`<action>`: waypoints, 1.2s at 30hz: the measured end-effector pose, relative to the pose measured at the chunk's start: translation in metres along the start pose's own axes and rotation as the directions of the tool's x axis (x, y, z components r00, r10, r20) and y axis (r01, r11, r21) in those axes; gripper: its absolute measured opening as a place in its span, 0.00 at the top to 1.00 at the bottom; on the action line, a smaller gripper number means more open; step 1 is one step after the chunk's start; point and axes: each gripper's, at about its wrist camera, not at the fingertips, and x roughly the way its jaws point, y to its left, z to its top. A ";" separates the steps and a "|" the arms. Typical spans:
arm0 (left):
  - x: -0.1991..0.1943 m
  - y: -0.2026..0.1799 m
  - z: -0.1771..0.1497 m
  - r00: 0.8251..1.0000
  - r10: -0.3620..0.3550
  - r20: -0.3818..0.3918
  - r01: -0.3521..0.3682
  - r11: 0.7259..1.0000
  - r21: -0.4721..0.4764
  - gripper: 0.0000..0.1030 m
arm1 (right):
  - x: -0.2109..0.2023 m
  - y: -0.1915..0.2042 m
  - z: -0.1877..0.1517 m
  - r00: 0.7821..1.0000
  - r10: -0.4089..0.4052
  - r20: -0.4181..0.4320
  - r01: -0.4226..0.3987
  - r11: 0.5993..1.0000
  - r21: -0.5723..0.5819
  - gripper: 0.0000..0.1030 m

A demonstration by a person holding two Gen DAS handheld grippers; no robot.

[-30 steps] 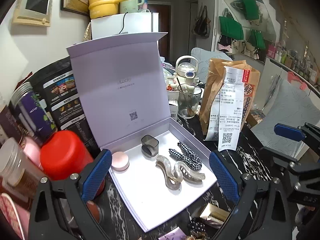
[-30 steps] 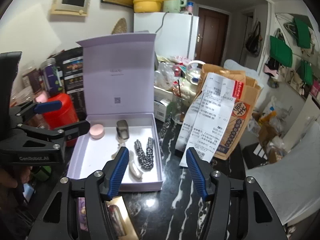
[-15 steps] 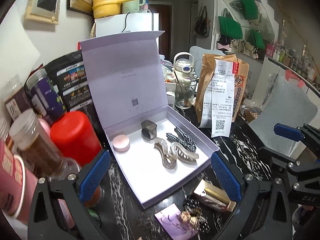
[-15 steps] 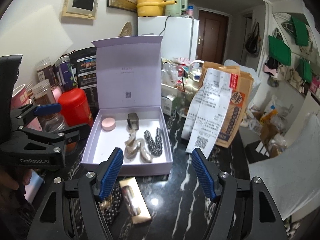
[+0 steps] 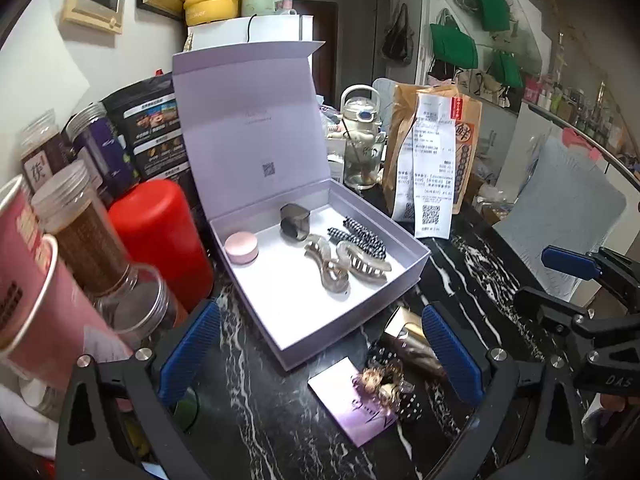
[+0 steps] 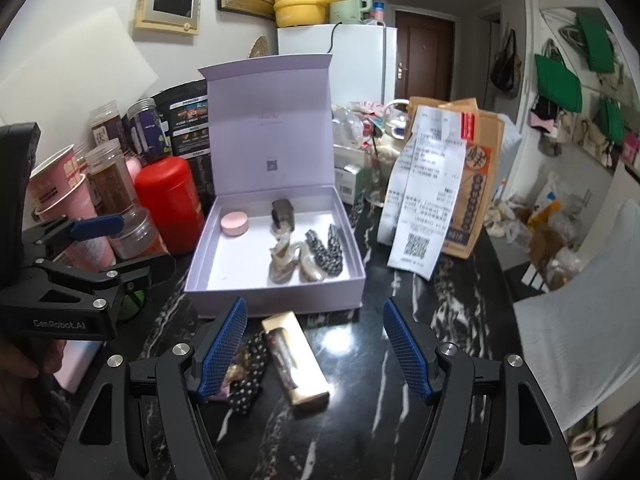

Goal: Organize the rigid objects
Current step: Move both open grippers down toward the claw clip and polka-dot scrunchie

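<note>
A lavender gift box sits open on the black marbled tabletop, its lid standing upright at the back. Inside lie a pink round compact, a smoky grey claw clip, 2 translucent beige claw clips touching each other, and 2 black-and-white checked clips beside them. On the tabletop just in front of the box lie a gold-edged case, a polka-dot hair tie and a lilac card. The right gripper hovers over these with its jaws wide and nothing between them. The left gripper is also spread wide and empty. A red canister stands left of the box, a brown paper bag with receipts to its right.
</note>
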 end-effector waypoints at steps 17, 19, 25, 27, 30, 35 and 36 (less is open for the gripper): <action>0.014 0.004 -0.042 0.992 -0.088 -0.089 0.088 0.996 -0.007 0.00 | 0.019 0.014 -0.051 0.997 0.055 -0.049 -0.054 0.998 0.032 0.31; 0.019 0.003 -0.046 0.989 -0.103 -0.105 0.103 0.995 -0.005 0.00 | 0.023 0.013 -0.057 0.996 0.059 -0.063 -0.056 0.997 0.048 0.31; 0.034 -0.002 -0.060 0.978 -0.154 -0.143 0.156 0.988 0.001 0.00 | 0.036 0.011 -0.074 0.992 0.073 -0.103 -0.065 0.995 0.075 0.31; 0.037 -0.004 -0.062 0.976 -0.161 -0.144 0.164 0.986 0.009 0.00 | 0.040 0.009 -0.079 0.991 0.075 -0.113 -0.066 0.994 0.083 0.31; 0.043 -0.008 -0.065 0.977 -0.168 -0.134 0.173 0.985 0.025 0.01 | 0.044 0.006 -0.084 0.989 0.077 -0.123 -0.067 0.994 0.087 0.31; 0.057 -0.022 -0.070 0.968 -0.192 -0.159 0.206 0.976 0.076 0.01 | 0.047 0.001 -0.090 0.988 0.077 -0.134 -0.067 0.995 0.078 0.31; 0.060 -0.023 -0.070 0.967 -0.198 -0.162 0.213 0.974 0.080 0.01 | 0.048 0.000 -0.091 0.987 0.079 -0.138 -0.068 0.995 0.077 0.31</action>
